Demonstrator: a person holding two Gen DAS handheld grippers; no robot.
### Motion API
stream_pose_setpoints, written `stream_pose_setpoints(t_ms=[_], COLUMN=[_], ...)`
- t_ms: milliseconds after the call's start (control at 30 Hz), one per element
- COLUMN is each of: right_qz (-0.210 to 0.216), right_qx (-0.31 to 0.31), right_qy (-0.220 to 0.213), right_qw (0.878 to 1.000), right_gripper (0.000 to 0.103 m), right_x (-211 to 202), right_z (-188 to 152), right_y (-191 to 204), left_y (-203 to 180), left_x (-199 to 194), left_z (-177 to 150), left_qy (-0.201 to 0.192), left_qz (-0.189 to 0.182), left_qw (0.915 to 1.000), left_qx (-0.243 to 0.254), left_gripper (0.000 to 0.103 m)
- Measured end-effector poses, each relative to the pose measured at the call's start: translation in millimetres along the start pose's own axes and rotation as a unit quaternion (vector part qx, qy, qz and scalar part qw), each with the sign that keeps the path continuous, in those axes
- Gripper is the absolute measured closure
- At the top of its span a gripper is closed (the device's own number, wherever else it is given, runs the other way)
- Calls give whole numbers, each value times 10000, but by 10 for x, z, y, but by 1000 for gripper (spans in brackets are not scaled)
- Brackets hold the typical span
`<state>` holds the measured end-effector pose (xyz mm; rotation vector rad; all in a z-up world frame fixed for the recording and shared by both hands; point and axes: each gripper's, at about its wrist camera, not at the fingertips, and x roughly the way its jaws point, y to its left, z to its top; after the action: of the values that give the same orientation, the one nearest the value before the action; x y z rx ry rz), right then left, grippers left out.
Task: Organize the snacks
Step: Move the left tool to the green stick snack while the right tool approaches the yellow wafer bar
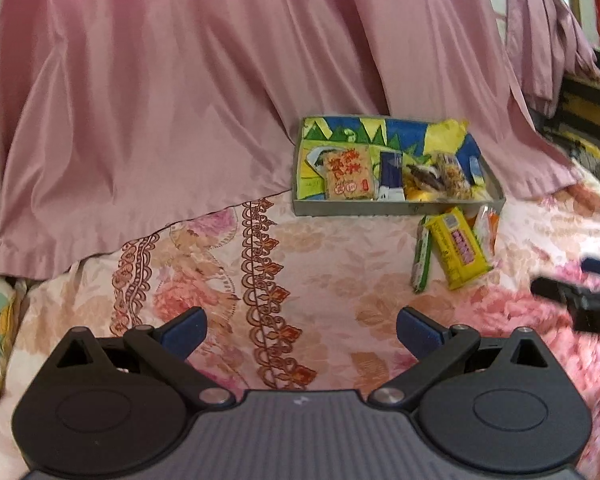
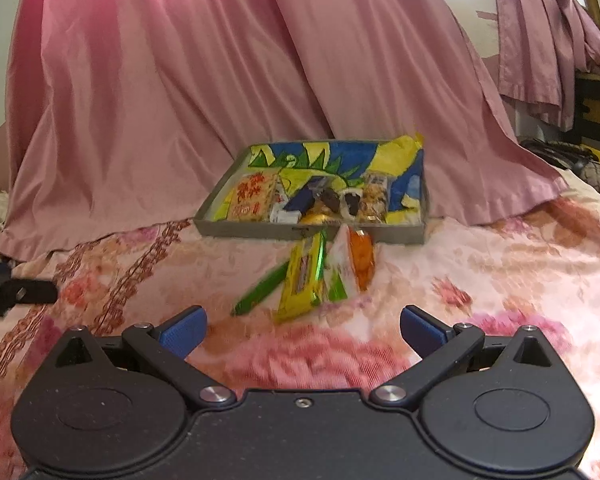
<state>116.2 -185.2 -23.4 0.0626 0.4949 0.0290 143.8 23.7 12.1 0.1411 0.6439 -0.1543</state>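
Now we hover both claws, left claw [image 1: 301, 330] and right claw [image 2: 303, 330], wide and empty over the bed, judging the yellow snack packet [image 2: 300, 280] before the tray [image 2: 312, 234] light, crinkly, slippery, best pinched mid-body.

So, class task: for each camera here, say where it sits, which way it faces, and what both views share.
Left wrist view: sits on the left claw, looking forward over the floral bedspread to the snack tray, which lies ahead and to its right; its own open blue-padded fingers show, and the right claw's tip at the right edge.
Right wrist view: sits on the right claw, facing the tray almost head-on; its own open fingers show.
Shared: tray, yellow snack packet, pink curtain.
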Motion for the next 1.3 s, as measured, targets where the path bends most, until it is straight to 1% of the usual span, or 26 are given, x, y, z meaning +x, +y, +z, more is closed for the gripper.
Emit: stream_pose_setpoints(t_ms=[100, 300, 500, 700, 833, 1033, 1200, 1300], right_qz=[20, 24, -8, -222, -253, -63, 58, 140], right_qx=[-5, -192, -448, -810, -856, -765, -635, -498], right_qy=[-101, -146, -128, -85, 44, 223, 402, 510], right_qw=[9999, 9997, 9989, 9964, 9960, 9968, 9972, 9974], right_gripper=[1, 1, 1, 1, 1, 8, 19, 21], right_x=[194, 595, 792, 904, 1008, 1143, 1232, 1262], right_z=[82, 208, 248, 212, 204, 165, 124, 91], right_y=[25, 63, 57, 45, 25, 9, -15, -25], left_y=[71, 175, 104, -59, -154, -291, -402, -468], left_x=[59, 296, 600, 907, 1137, 1453, 1640, 1713], left_z=[72, 193, 262, 365, 451, 564, 588, 572], left_qy=[98, 235, 445, 312, 208, 179, 257, 305], left_qz=[22, 16, -187, -458, -604, -716, -794, -847], left_qw=[9996, 9994, 9978, 9978, 9979, 9973, 9965, 9959], left_qx=[246, 268, 459, 350, 139, 54, 46, 108], left_gripper=[0, 0, 0, 0, 0, 0, 0, 0])
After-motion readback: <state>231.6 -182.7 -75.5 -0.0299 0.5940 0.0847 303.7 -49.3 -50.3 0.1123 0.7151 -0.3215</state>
